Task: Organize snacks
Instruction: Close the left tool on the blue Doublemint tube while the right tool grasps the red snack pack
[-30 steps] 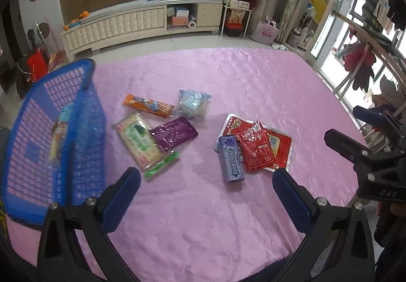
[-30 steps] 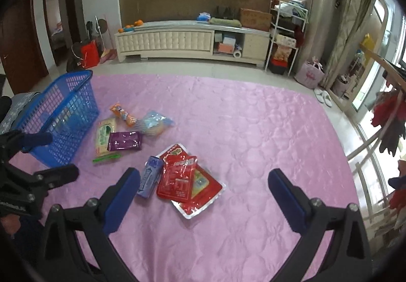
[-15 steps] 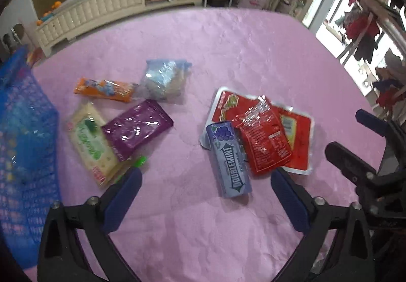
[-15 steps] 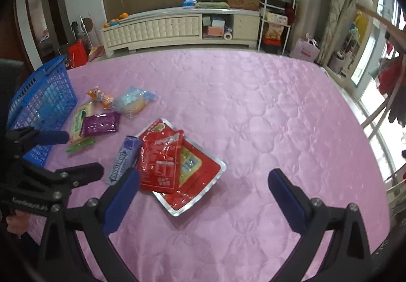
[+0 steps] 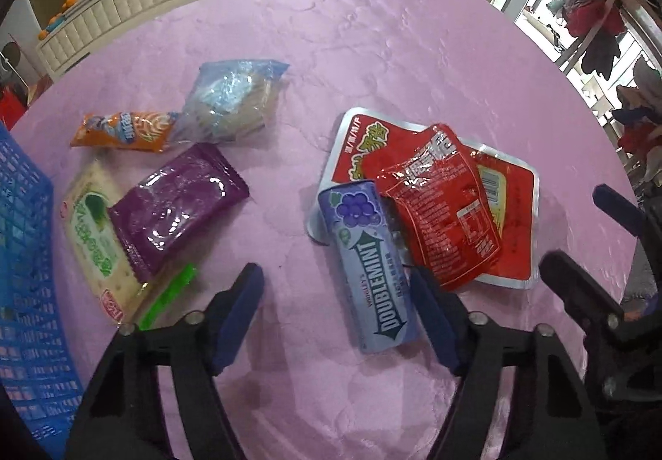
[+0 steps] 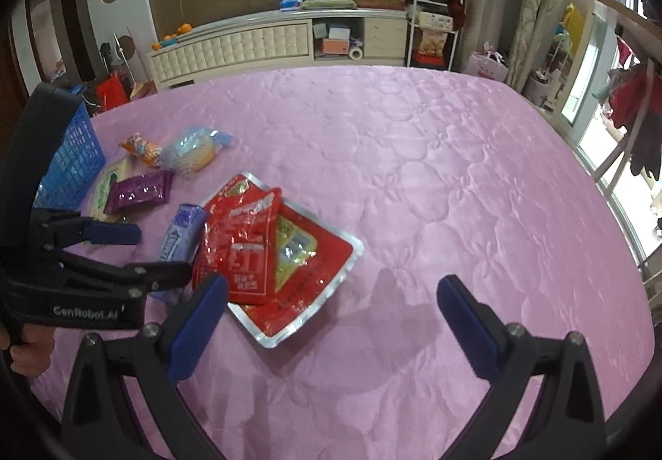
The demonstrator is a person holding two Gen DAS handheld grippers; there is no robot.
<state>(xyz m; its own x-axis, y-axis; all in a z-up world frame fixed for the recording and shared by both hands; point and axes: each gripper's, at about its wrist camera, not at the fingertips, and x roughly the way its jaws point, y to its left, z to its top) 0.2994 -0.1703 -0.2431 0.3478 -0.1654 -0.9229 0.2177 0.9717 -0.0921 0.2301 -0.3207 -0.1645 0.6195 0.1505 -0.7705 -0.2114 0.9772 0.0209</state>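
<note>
A blue Doublemint gum pack (image 5: 372, 269) (image 6: 182, 232) lies on the pink cloth, leaning on a small red packet (image 5: 442, 211) (image 6: 240, 244). That packet lies on a large red foil pack (image 5: 513, 203) (image 6: 314, 253). My left gripper (image 5: 335, 294) (image 6: 163, 253) points down over the gum pack. Its jaws are closing, with the pack between them, close to the right finger and well clear of the left one. My right gripper (image 6: 333, 311) (image 5: 573, 226) stands open, holding nothing, over the near edge of the foil pack.
To the left lie a purple packet (image 5: 178, 207), a green-and-white cracker pack (image 5: 91, 236), an orange packet (image 5: 124, 128), a clear blue bag (image 5: 231, 99) and a green stick (image 5: 169, 296). A blue basket (image 5: 25, 273) (image 6: 70, 153) stands at the far left edge.
My left gripper has dropped toward the gum pack and its jaws have narrowed around it. The right gripper has sunk closer to the red packs, still wide open.
</note>
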